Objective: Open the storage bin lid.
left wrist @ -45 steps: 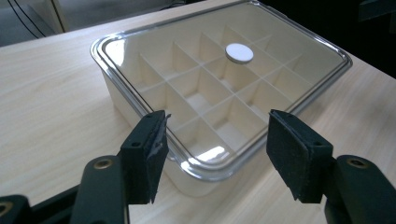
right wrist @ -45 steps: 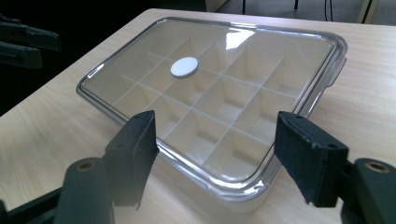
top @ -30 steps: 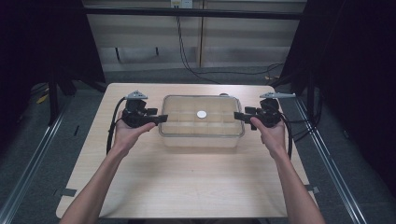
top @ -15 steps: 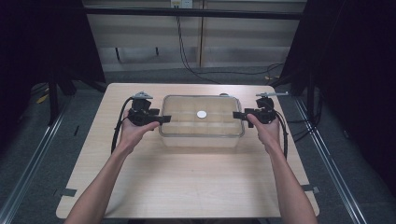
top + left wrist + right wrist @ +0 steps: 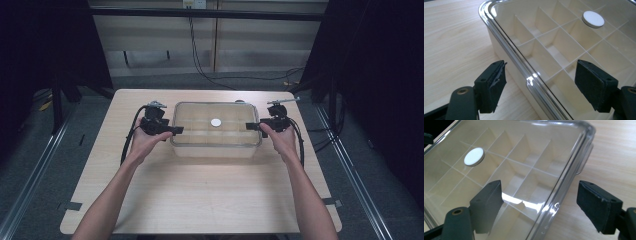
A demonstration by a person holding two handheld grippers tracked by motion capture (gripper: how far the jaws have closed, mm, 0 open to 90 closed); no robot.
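We are showing bare forearms, and our left gripper [image 5: 176, 130] and right gripper [image 5: 249, 126] are trailing black cables, wearing brass-ringed screws.

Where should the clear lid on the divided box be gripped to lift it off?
Probably at the lid's two short end edges, one gripper from each side: its rim overhangs the box, and the left gripper and right gripper already straddle it, open.

Clear lidded box [image 5: 216, 131] on wooden table [image 5: 200, 195]

Looks like a lab recording bay. Black curtains [image 5: 45, 45] around a wooden table [image 5: 200, 200], floor rails [image 5: 30, 185], trailing cables [image 5: 200, 55].
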